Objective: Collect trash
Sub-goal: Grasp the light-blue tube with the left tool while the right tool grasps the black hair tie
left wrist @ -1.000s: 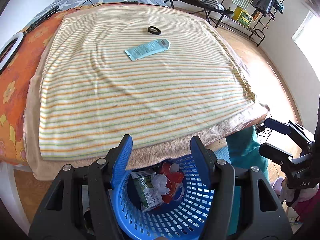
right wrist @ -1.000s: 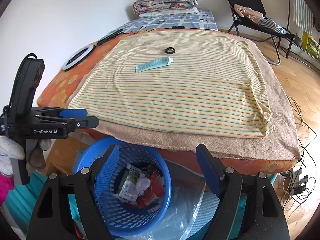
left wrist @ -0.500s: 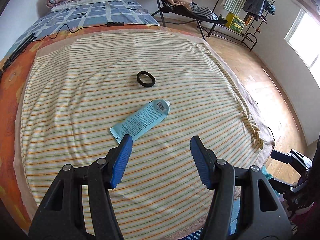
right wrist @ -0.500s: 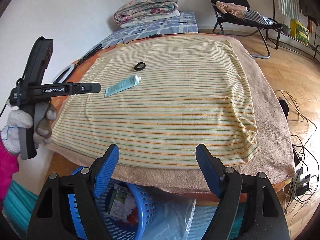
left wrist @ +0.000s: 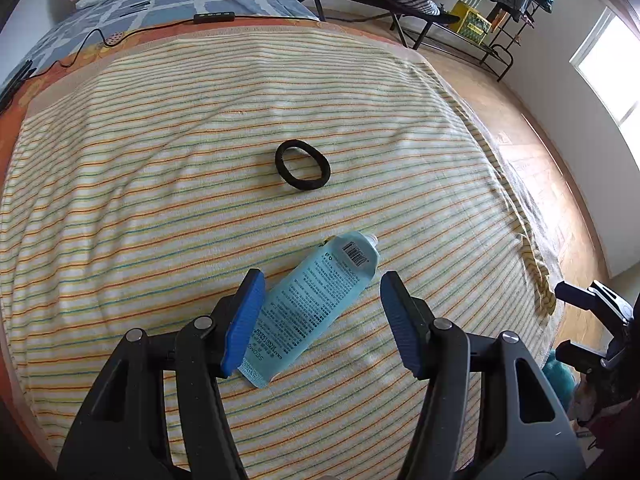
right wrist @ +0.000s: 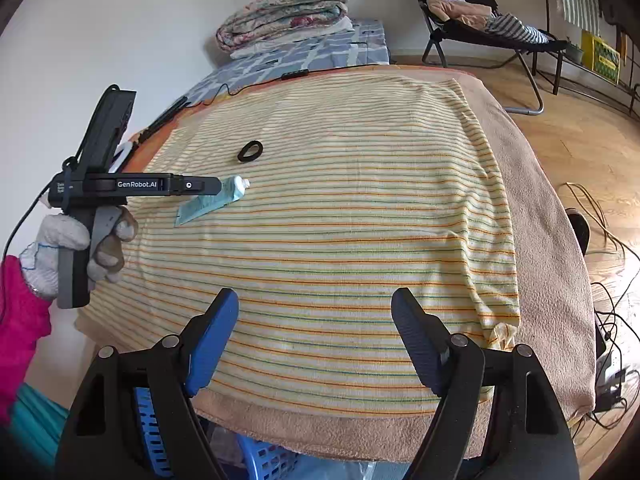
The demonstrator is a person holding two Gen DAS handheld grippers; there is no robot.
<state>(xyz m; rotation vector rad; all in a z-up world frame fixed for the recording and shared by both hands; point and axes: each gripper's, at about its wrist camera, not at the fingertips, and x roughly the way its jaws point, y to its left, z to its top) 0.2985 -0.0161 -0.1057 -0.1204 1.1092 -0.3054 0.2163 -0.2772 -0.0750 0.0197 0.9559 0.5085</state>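
Right wrist: blue basket (right wrist: 264, 456), contents hidden.

Bed (right wrist: 560, 280) under striped blanket (left wrist: 160, 200); on blanket: flattened blue tube (left wrist: 316, 304), black hair tie (left wrist: 302, 165), well apart.

tube (left wrist: 316, 304): flattened light-blue, barcode up, lying diagonal on striped blanket (left wrist: 160, 200) | hair tie (left wrist: 302, 165): black ring, flat, near tube's cap end

The striped blanket (left wrist: 160, 200) looks like soft, matt terry cloth. The tube (left wrist: 316, 300) is smooth plastic (faintly glossy). The hair tie (left wrist: 302, 164) is matt fabric.
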